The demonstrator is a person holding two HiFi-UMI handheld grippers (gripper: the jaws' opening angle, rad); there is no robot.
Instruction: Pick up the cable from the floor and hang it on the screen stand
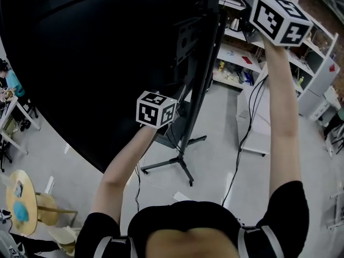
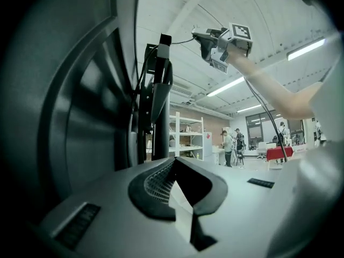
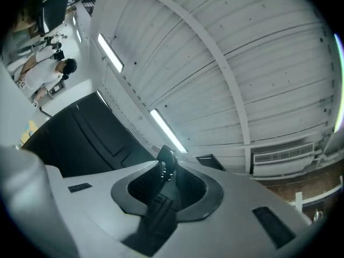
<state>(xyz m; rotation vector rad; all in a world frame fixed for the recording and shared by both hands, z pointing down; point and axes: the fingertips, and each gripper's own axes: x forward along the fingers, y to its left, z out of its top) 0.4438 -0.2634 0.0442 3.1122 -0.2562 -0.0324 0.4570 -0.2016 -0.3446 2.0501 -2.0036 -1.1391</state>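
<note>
Dark-shirted torso (image 1: 183, 224) was cropped at frame bottom. Both sets of jaws were hidden behind marker cubes in head view. Right gripper (image 3: 166, 171) was clamped on the black cable (image 1: 248, 123) end, high beside the screen stand (image 1: 201, 85); the slack hung toward the grey floor (image 1: 215, 160). Left gripper (image 2: 174, 166) tips were seen together, empty. Print on shelving (image 1: 236, 58) was too small to read. Ribbed white ceiling (image 3: 226, 63) was seen overhead.

The screen (image 1: 91, 63) fills the upper left of the head view, with the stand (image 1: 201, 90) just right of it at centre. The left gripper (image 2: 173, 171) is before the stand. The right gripper (image 2: 196, 35) is at upper right, and the cable (image 1: 248, 128) hangs below it. Shelves (image 1: 236, 58) stand behind.
</note>
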